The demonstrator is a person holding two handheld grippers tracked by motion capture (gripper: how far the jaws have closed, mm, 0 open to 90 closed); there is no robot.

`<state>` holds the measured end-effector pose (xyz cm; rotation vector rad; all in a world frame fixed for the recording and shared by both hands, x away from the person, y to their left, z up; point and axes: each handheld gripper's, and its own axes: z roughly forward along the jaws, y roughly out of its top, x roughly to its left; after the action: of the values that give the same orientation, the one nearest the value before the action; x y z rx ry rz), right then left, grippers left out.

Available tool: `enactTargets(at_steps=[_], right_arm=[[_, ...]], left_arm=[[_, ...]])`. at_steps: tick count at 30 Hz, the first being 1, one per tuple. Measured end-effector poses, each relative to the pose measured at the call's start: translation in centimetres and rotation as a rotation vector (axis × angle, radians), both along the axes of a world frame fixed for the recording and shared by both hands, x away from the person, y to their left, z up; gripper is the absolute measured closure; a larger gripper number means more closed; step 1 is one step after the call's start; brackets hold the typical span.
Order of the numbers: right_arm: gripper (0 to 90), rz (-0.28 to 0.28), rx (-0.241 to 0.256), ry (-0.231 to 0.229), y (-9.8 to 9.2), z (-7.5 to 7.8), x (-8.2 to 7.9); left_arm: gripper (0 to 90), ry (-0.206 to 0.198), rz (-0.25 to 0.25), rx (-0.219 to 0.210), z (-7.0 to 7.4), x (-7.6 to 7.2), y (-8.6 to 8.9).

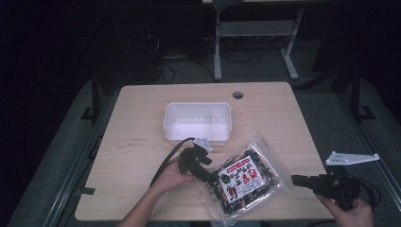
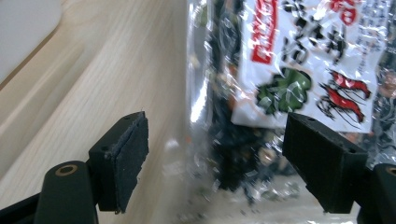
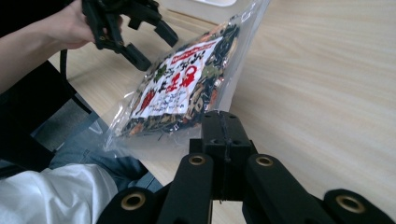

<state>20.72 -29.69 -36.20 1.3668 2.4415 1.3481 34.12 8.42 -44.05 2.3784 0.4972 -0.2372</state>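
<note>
Fingers (image 1: pixel 206 174) of the left gripper (image 1: pixel 201 166) spread wide at the snack bag's (image 1: pixel 243 179) near-left edge in the high view; its long axis runs diagonally toward the white tray (image 1: pixel 197 122). Left gripper view: pads (image 2: pixel 130 158) straddle the bag's (image 2: pixel 280 93) edge, untouching. Right gripper view: the right gripper (image 3: pixel 223 140), pressed closed and empty, sits beside the bag (image 3: pixel 182 88), farther off.

Dim lab or office, wooden desk (image 1: pixel 142 123) with grommet hole (image 1: pixel 238 95), floor cables (image 1: pixel 189 61)

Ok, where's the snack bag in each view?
High view: snack bag at the table's near edge, between both grippers.
Left gripper view: upper right, past the open jaws.
Right gripper view: left of centre.
Shared landmark: its white and red label.
</note>
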Motion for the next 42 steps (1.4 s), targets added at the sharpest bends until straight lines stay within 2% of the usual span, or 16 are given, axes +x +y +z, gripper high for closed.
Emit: enactTargets(at_steps=[4,8,10,16,19,23,26,27,28,30,31,33,35,37,40,42], right_arm=[[89.9,0.012,-0.010,-0.015,-0.1,0.9,0.5],[90.0,0.024,-0.018,-0.027,0.1,1.7,1.4],[90.0,0.033,-0.023,-0.034,0.3,2.0,1.7],[90.0,0.050,-0.036,-0.055,0.6,3.1,1.8],[90.0,0.051,-0.036,-0.063,0.5,3.4,1.7],[90.0,0.053,-0.034,-0.079,0.4,4.0,1.6],[90.0,0.050,-0.035,-0.086,0.5,4.3,1.8],[90.0,0.052,-0.035,-0.087,0.5,4.4,1.9],[90.0,0.049,-0.035,-0.086,0.6,4.4,2.0],[90.0,0.050,-0.031,-0.087,0.6,4.3,2.3],[90.0,0.048,-0.026,-0.088,0.6,4.3,2.4],[90.0,0.046,-0.017,-0.091,0.6,4.4,2.8],[90.0,0.039,-0.019,-0.097,0.6,4.4,3.1],[89.9,0.031,-0.021,-0.102,0.4,4.4,3.5],[89.9,0.014,-0.007,-0.098,-0.1,4.2,4.3],[89.9,0.008,-0.001,-0.098,-0.3,4.1,4.6]], left_arm=[[21.5,0.045,-0.016,-0.022,-0.5,0.7,-0.6],[22.3,0.108,-0.027,-0.041,-1.1,1.4,-1.1],[22.3,0.129,-0.035,-0.065,-1.2,1.6,-1.2],[19.0,0.156,-0.031,-0.080,-1.4,2.0,-1.4],[19.6,0.158,-0.024,-0.086,-1.4,2.2,-1.3],[21.0,0.186,-0.037,-0.098,-1.5,2.3,-1.5],[23.9,0.247,-0.073,-0.130,-1.7,2.6,-1.8],[26.7,0.284,-0.090,-0.162,-1.8,2.6,-1.8],[29.2,0.303,-0.101,-0.192,-1.9,2.7,-1.9],[32.0,0.299,-0.105,-0.208,-1.9,2.7,-2.0],[36.1,0.283,-0.108,-0.205,-1.8,2.6,-2.0],[43.5,0.285,-0.121,-0.208,-1.8,2.6,-1.9],[50.6,0.267,-0.119,-0.219,-1.6,2.4,-1.7],[56.9,0.248,-0.119,-0.228,-1.2,2.3,-1.4],[65.9,0.195,-0.123,-0.231,-0.5,1.8,-1.2],[68.5,0.172,-0.125,-0.232,-0.1,1.6,-1.0]])
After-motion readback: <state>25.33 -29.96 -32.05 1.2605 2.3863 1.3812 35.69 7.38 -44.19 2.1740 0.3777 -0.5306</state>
